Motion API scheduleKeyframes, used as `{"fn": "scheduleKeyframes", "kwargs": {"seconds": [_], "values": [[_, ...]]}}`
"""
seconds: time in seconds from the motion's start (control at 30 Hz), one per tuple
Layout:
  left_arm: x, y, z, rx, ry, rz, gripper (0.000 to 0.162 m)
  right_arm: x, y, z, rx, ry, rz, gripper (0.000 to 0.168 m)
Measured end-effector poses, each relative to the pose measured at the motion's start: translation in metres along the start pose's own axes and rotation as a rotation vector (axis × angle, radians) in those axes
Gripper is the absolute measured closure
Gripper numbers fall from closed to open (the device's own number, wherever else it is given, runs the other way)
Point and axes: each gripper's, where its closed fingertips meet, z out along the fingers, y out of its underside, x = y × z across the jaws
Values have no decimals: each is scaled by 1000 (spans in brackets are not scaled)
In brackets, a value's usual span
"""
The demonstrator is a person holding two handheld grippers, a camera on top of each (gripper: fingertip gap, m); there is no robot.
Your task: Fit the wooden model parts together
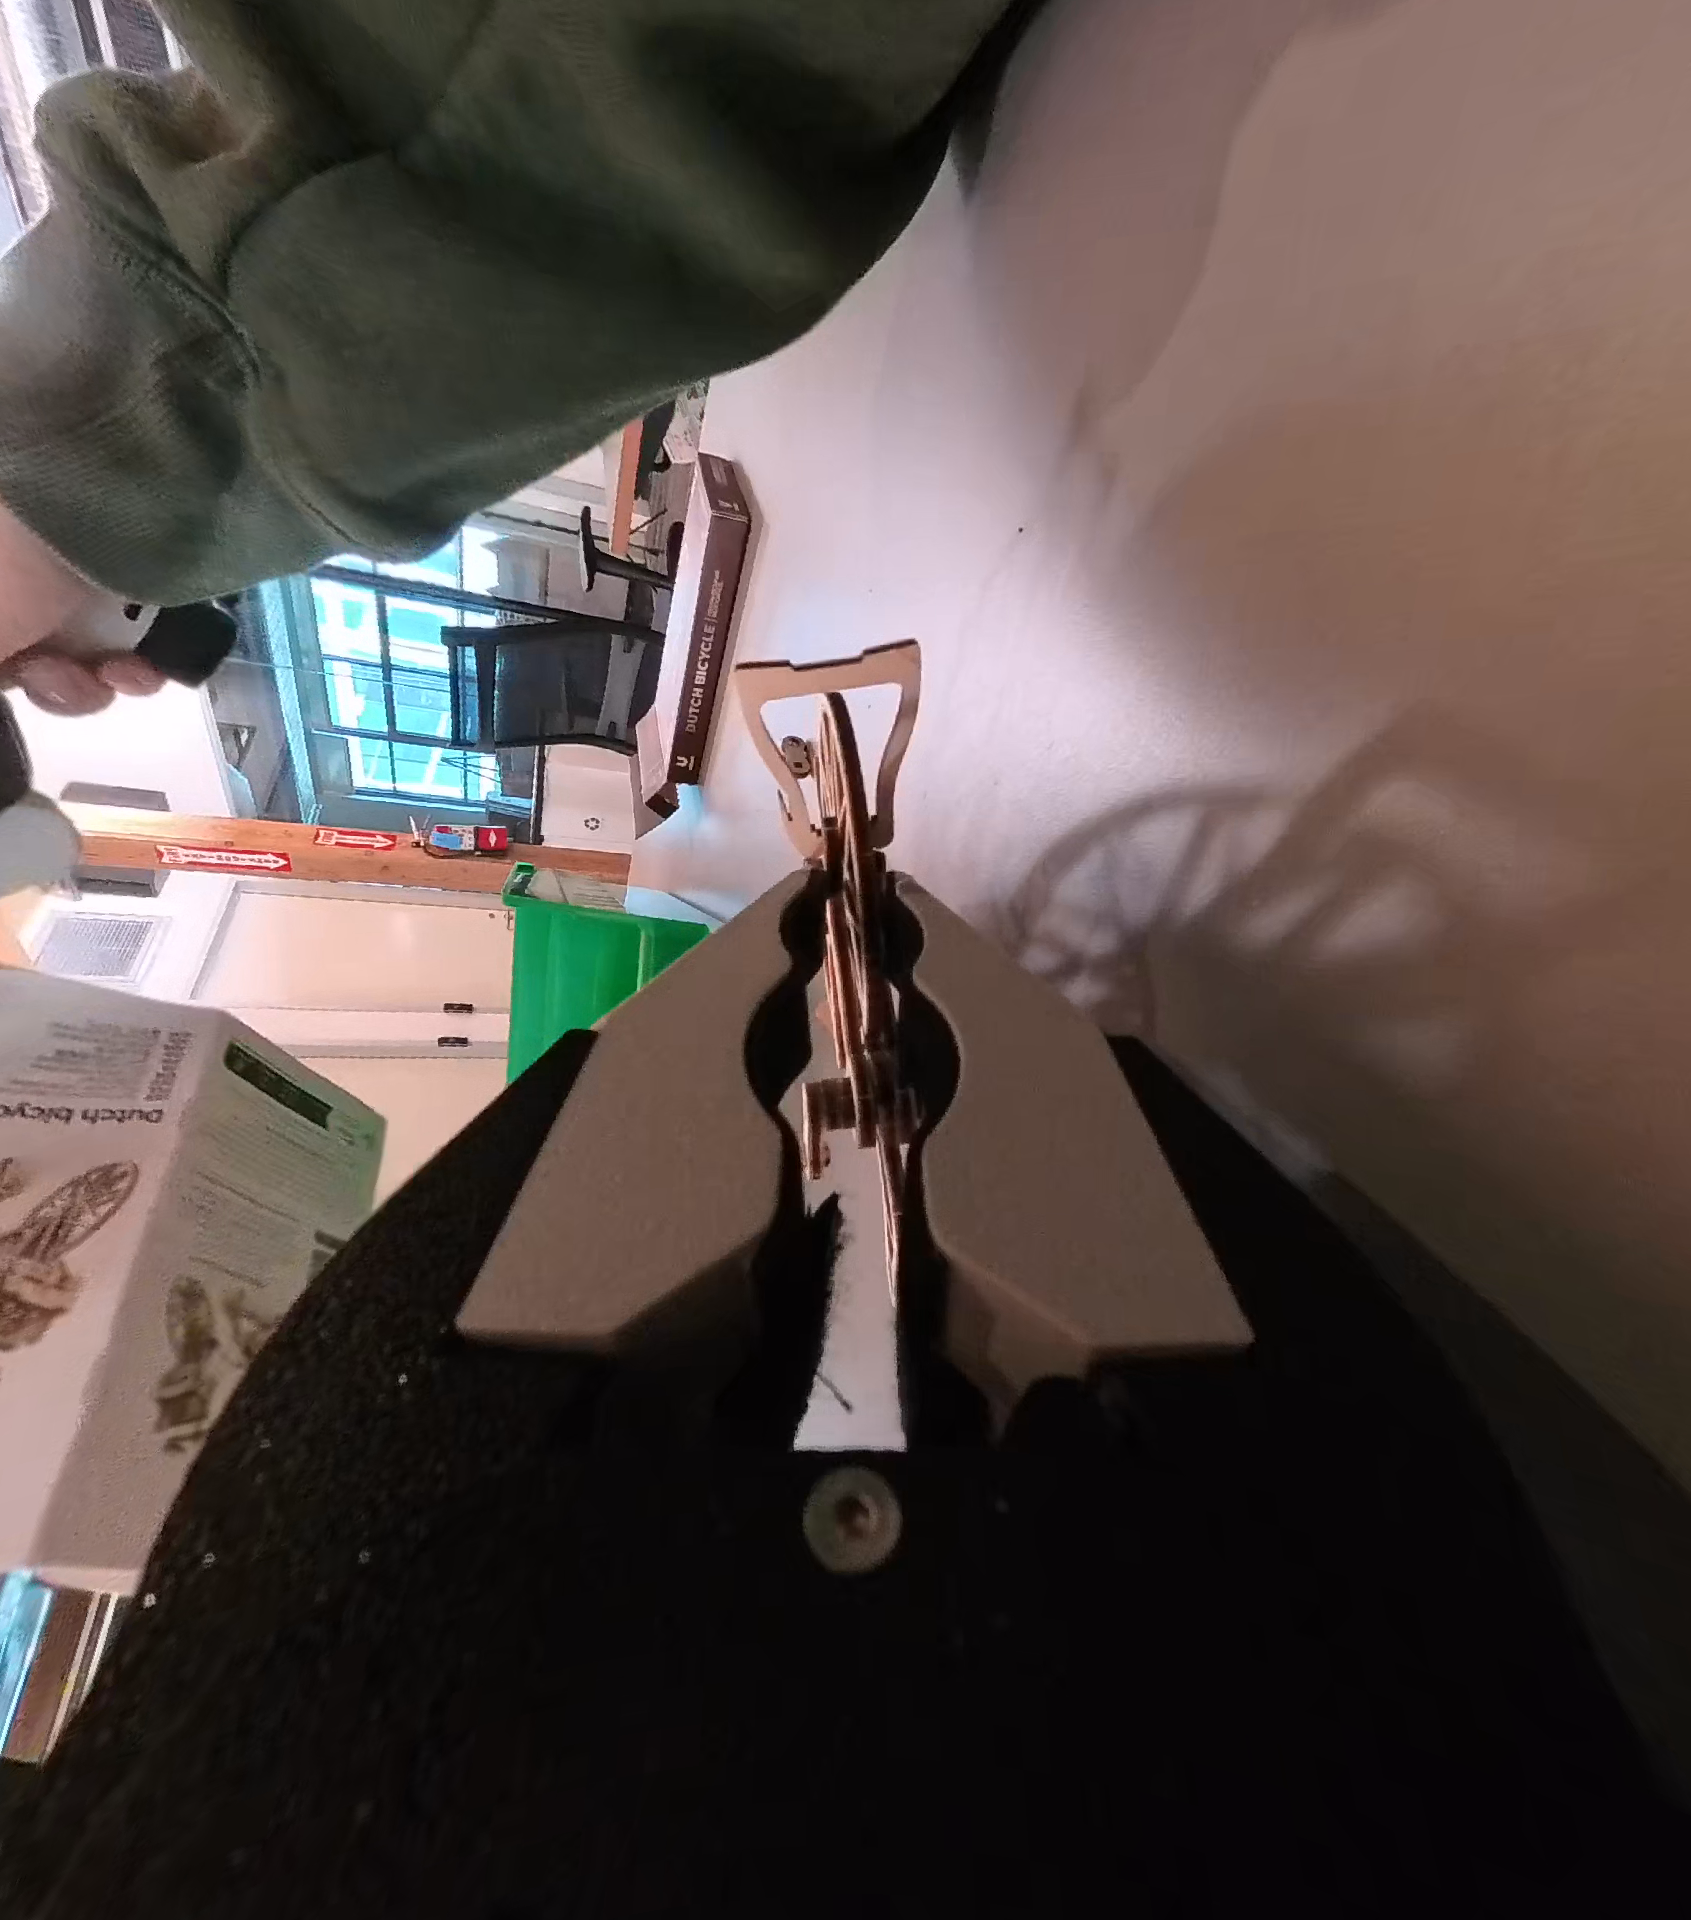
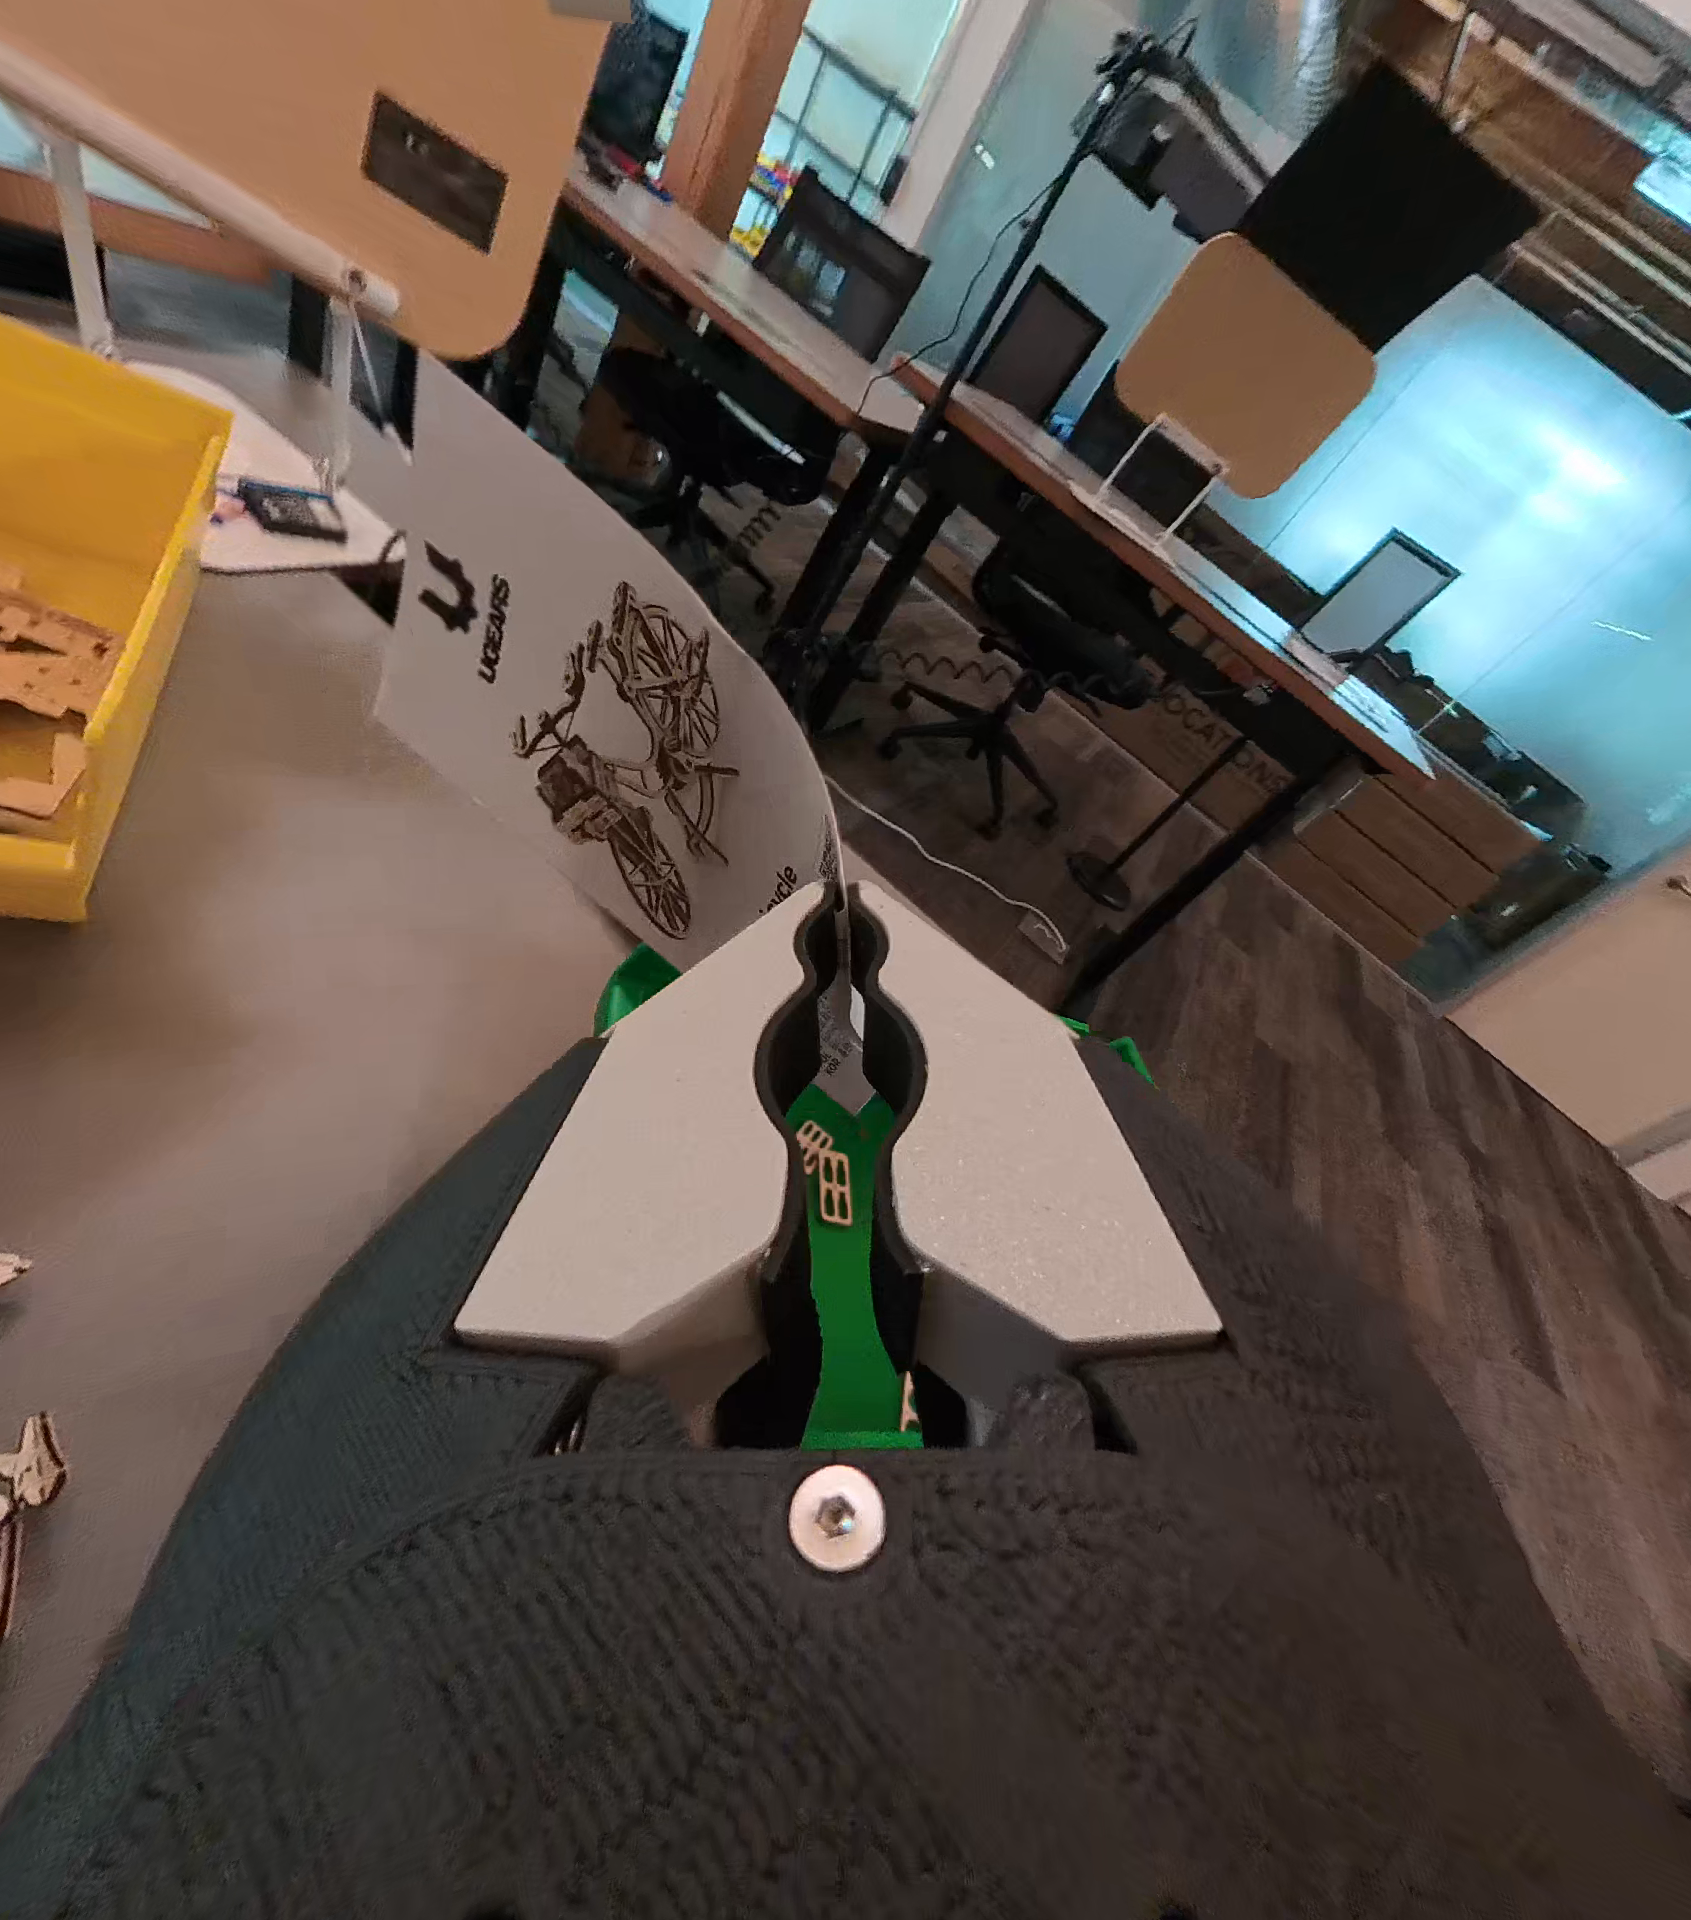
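While the left gripper [image 1: 849, 883] is clamping the wooden wheel assembly [image 1: 846, 821] edge-on, long axis running away along its fingers, the right gripper [image 2: 846, 899] is pinching the instruction booklet [image 2: 592, 686], so left's nearer.

open-plan office. long wooden desks [image 2: 799, 312] in rows, black swivel chairs [image 2: 1002, 696] beneath, dark monitors [image 2: 1038, 343] on top. rounded tan dividers [image 2: 1246, 364] stand on desk edges. floor [image 2: 1340, 1091] dark wood-pattern. glass wall [image 2: 1589, 499] at back, bright blue-white. gridded window [image 1: 384, 686] lit with daylight.
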Motion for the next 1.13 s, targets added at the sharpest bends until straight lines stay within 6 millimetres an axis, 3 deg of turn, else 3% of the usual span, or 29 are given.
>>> {"fn": "scheduleKeyframes", "kwargs": {"seconds": [0.03, 0.13, 0.27, 0.43, 0.5, 0.57, 0.63, 0.7, 0.77, 0.8, 0.87, 1.0, 1.13], "values": [[0, 0, 0, 1, -2, -1, 155, 5, -2, -3, 19, 10, 17, 168], [0, -1, 0, 3, -1, -1, 155, 7, -8, -9, 68, -8, 56, 168], [2, -1, 1, 0, 7, 12, 155, -33, -1, 11, 23, -178, 65, 168], [1, -1, 1, 0, 7, 6, 155, -106, 54, 55, -212, -418, -3, 168], [2, -1, 2, -1, 10, 9, 155, -140, 80, 61, -306, -566, -7, 167], [2, -1, 2, -1, 10, 9, 155, -155, 88, 55, -371, -658, 22, 163], [1, 0, 2, -1, 8, 4, 155, -134, 71, 47, -326, -602, 3, 159], [1, 0, 3, -1, 8, -1, 155, -89, 46, 42, -213, -477, 36, 155], [1, -1, 4, 4, 9, 0, 155, -32, 49, 55, -217, -332, 106, 158], [2, -2, 4, 7, 10, 1, 155, -10, 69, 65, -318, -287, 137, 158], [2, -2, 4, 9, 11, 1, 155, 12, 120, 84, -577, -302, 203, 151], [2, -2, 5, 11, 14, -4, 155, 11, 181, 119, -798, -423, 419, 151], [3, -1, 5, 9, 18, -7, 155, 23, 232, 147, -964, -335, 551, 149]]}}
